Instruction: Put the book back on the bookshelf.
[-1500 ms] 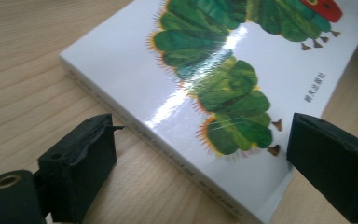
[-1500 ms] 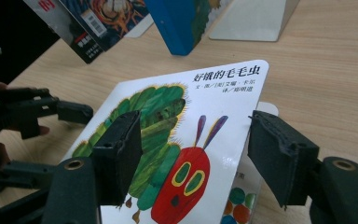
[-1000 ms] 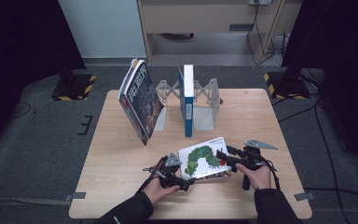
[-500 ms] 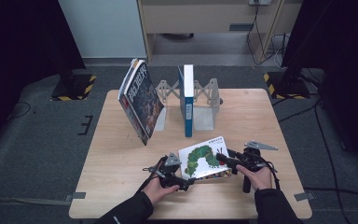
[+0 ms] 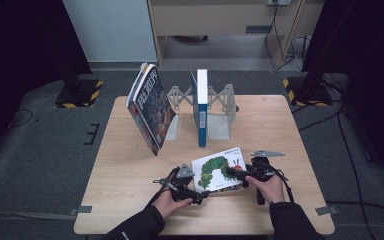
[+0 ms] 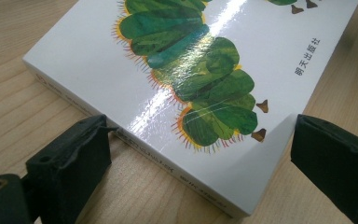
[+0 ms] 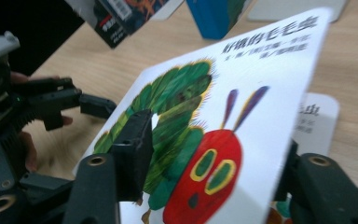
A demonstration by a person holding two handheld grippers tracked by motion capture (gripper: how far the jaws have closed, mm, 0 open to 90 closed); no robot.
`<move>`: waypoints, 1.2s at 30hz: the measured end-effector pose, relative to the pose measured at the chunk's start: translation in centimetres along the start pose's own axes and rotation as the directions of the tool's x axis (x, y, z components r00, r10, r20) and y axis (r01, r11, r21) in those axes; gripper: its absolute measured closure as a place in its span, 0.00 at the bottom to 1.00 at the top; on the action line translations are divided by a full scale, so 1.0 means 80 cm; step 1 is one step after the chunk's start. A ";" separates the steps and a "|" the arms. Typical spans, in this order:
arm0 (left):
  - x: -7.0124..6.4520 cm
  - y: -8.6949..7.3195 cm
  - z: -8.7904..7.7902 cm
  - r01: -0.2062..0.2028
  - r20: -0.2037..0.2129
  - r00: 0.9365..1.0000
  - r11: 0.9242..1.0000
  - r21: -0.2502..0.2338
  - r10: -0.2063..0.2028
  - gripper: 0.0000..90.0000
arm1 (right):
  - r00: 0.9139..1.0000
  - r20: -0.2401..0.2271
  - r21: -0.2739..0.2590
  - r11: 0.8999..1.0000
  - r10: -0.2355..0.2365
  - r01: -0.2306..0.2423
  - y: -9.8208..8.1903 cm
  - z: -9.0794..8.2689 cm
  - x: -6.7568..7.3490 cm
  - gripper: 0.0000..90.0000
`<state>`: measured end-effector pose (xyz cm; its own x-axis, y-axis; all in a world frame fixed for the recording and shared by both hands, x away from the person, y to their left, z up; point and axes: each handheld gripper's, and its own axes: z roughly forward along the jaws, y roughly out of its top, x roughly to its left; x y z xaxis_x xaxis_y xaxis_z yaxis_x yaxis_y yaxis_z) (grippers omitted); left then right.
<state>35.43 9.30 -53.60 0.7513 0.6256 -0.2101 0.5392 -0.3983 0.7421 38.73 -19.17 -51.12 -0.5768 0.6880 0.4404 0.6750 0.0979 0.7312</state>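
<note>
Caterpillar book (image 5: 219,169) lies near the counter's (image 5: 130,165) front edge, its right side now lifted slightly. Right hand-held gripper (image 5: 241,172) pinches the cover; left hand-held gripper (image 5: 200,196), jaws spread, brackets the book's corner. Lifting has likely begun.

Bare table (image 5: 130,165) at left open for passage, leaning book (image 5: 150,107) (tilted) and bookend rack (image 5: 220,107) blocking the rear

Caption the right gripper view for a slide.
Right gripper clamps the lifted cover of the caterpillar book, left gripper beyond.
</note>
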 end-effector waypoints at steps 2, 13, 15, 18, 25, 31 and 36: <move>0.000 0.000 0.000 0.000 -0.001 1.000 1.000 0.000 0.000 0.04 | 1.000 0.002 0.026 1.000 -0.006 0.006 0.000 0.004 0.000 0.55; 0.001 0.000 -0.001 0.001 0.001 1.000 1.000 0.000 -0.001 0.05 | 0.999 -0.014 0.037 0.999 0.031 -0.031 0.002 0.001 -0.004 0.62; 0.001 0.001 -0.001 0.008 0.004 1.000 1.000 0.001 -0.008 0.05 | 0.999 -0.019 0.033 0.999 0.038 -0.037 0.003 -0.001 -0.005 0.64; 0.002 0.002 -0.002 0.013 0.014 1.000 1.000 -0.002 -0.013 0.07 | 0.999 -0.027 0.012 0.999 0.042 -0.042 0.005 -0.006 -0.005 0.69; 0.001 0.004 -0.004 0.025 0.029 0.999 1.000 -0.013 -0.025 0.12 | 0.998 -0.054 -0.033 0.999 0.041 -0.043 0.010 -0.016 -0.002 0.80; 0.003 0.006 -0.007 0.037 0.036 0.999 0.999 -0.034 -0.036 0.13 | 0.997 -0.078 -0.059 0.998 0.026 -0.031 0.015 -0.019 0.003 0.85; 0.008 0.009 -0.011 0.052 0.020 0.998 0.997 -0.061 -0.051 0.16 | 0.996 -0.090 -0.069 0.998 0.006 -0.012 0.018 -0.022 0.006 0.86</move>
<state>35.95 10.03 -52.64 0.7303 0.6315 -0.2606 0.5535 -0.3234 0.7675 38.60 -19.95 -48.93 -0.6120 0.6213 0.4894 0.6486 0.0401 0.7601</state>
